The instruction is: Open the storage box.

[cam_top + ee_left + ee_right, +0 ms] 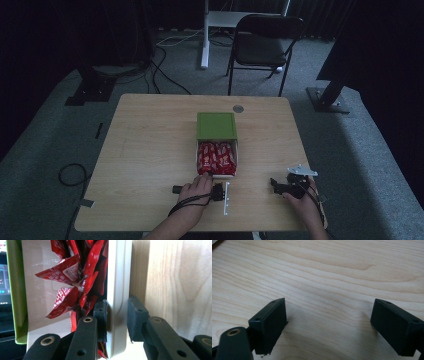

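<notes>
The left gripper [117, 315] clamps the near wall of the white tray [117, 277] of red packets [216, 156], at table centre under a green lid [216, 126], seemingly to slide it toward six o'clock, while the right gripper [329, 325] rests open at four o'clock.

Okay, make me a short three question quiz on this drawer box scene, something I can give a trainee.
1. True or false: the left hand-held gripper is closed on the wall of the white drawer.
2. What fills the drawer? A) red packets B) green blocks C) coins
3. What lies between the jaws of the right hand-held gripper?

Key
1. True: one jaw sits inside the wall, one outside.
2. A, the red packets, below the green box.
3. Nothing; the jaws stand wide apart over the bare wooden table.
</notes>
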The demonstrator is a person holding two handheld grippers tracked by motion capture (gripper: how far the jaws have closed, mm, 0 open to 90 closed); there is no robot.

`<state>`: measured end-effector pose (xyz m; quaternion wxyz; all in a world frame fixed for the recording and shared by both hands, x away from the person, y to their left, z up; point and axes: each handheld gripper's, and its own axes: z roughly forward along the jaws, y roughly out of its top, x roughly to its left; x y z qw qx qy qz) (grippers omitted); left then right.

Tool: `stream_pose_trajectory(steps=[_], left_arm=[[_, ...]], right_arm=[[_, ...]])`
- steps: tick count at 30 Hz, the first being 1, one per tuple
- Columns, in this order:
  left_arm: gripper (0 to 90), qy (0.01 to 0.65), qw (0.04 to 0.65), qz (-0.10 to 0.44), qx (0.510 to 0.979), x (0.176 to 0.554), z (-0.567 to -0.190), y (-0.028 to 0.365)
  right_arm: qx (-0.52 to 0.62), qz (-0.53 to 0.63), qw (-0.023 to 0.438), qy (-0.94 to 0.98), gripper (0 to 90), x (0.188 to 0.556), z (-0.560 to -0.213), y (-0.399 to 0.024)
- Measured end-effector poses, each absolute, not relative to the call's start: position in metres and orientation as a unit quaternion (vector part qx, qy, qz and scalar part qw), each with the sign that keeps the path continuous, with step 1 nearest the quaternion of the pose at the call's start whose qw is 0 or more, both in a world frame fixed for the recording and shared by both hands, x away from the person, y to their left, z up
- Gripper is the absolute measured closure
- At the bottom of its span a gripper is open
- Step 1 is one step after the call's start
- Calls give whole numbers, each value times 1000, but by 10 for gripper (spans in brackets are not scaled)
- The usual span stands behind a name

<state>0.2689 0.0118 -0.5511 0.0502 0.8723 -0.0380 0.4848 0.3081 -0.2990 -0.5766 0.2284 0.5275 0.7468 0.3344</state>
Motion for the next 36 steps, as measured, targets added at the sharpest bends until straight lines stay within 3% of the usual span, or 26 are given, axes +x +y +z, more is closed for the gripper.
stream_pose_trajectory(steps=[36], left_arm=[[714,-30,78,464,882,237,-551,15]], right_arm=[[527,334,229,747,126,308,-577,-299]])
